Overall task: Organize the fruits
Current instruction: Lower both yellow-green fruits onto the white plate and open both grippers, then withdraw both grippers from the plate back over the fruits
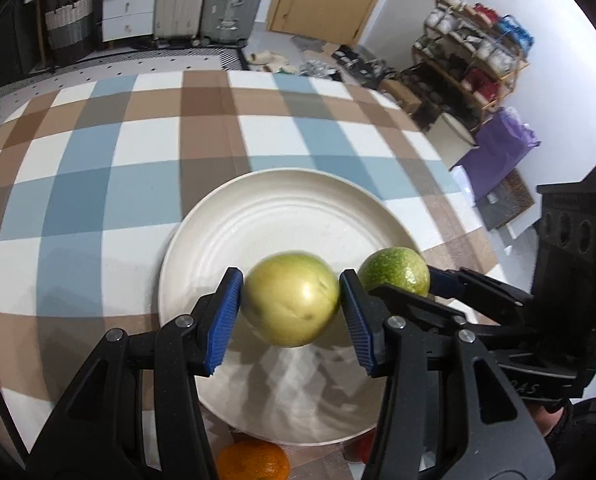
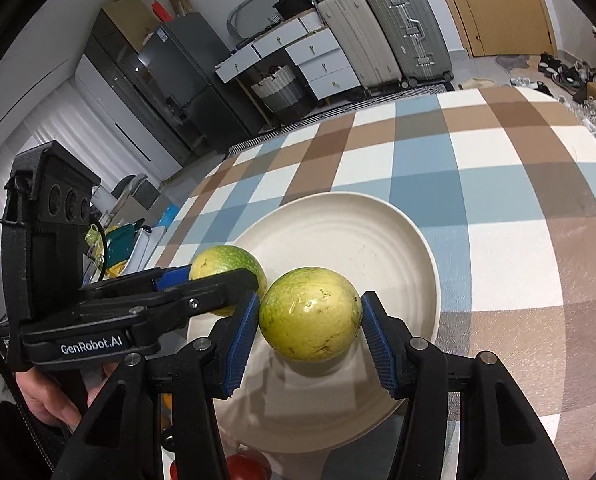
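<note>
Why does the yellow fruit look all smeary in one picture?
Left wrist view: the yellow-green fruit in the left tool has motion-blurred edges, and the plate looks streaky beneath. Right wrist view: the fruit in the right tool is sharp, speckles showing.

Left gripper (image 1: 290,312): blue pads clamped on either side of a yellow-green fruit (image 1: 291,300), held above the plate (image 1: 225,232).
Right gripper (image 2: 310,322): pads pressed against a second green fruit (image 2: 311,314), over the same plate, just beside the left gripper.
</note>
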`<state>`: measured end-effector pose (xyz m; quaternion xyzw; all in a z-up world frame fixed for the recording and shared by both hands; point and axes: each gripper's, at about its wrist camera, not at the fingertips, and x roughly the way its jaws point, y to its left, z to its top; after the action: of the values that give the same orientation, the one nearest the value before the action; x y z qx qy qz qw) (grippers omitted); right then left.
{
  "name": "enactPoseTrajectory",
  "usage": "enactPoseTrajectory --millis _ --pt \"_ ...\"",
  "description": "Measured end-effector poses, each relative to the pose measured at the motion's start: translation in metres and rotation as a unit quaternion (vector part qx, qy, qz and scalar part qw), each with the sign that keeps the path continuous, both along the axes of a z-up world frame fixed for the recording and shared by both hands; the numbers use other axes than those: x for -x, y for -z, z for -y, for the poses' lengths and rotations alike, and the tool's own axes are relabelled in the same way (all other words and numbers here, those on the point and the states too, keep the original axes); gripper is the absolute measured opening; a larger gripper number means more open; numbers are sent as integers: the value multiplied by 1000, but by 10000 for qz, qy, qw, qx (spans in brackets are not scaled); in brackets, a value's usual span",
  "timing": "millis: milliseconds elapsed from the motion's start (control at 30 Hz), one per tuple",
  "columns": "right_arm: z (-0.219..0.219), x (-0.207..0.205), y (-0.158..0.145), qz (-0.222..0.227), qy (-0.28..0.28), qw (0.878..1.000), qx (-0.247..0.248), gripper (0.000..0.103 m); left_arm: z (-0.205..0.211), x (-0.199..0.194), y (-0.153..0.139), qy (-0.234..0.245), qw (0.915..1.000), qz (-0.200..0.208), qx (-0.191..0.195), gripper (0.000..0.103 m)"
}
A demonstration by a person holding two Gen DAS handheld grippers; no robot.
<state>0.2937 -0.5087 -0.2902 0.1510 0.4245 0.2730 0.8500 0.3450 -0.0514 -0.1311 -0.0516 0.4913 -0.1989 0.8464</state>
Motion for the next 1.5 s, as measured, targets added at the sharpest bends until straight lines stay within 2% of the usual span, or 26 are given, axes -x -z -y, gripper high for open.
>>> enactPoseTrajectory --millis 67,100,167,367,700,833,867,933,1200,1333,1500 --pt "2 -1 1 -33 33 10000 -32 57 -1 1 -3 -15 10000 74 -6 49" --pt "4 0 1 -26 73 9999 -66 65 -2 2 -6 -52 9999 118 -52 55" --pt "9 2 -3 31 186 9997 -151 74 -3 3 -11 -91 9998 185 -73 57" --pt "17 14 -20 268 370 9989 -144 74 -15 17 -24 -207 9994 273 -11 58" --pt "20 47 -48 659 449 9968 34 74 -39 59 -48 -459 9974 539 -138 61" --pt "16 65 -58 876 422 9950 227 75 -41 82 -57 -597 9943 751 -466 63" --pt "14 70 -61 941 411 9943 292 78 -41 90 -61 -646 9918 903 -629 63" --pt "11 82 -66 1102 435 9922 387 83 -41 100 -66 -660 9902 1023 -686 63" --pt "10 116 -76 1338 528 9885 462 84 -50 141 -82 -815 9866 1265 -633 80" --pt "6 132 -79 1440 520 9870 482 90 -55 161 -86 -894 9838 1397 -677 82" --pt "1 153 -80 1554 537 9850 528 91 -62 187 -88 -981 9815 1480 -711 87"
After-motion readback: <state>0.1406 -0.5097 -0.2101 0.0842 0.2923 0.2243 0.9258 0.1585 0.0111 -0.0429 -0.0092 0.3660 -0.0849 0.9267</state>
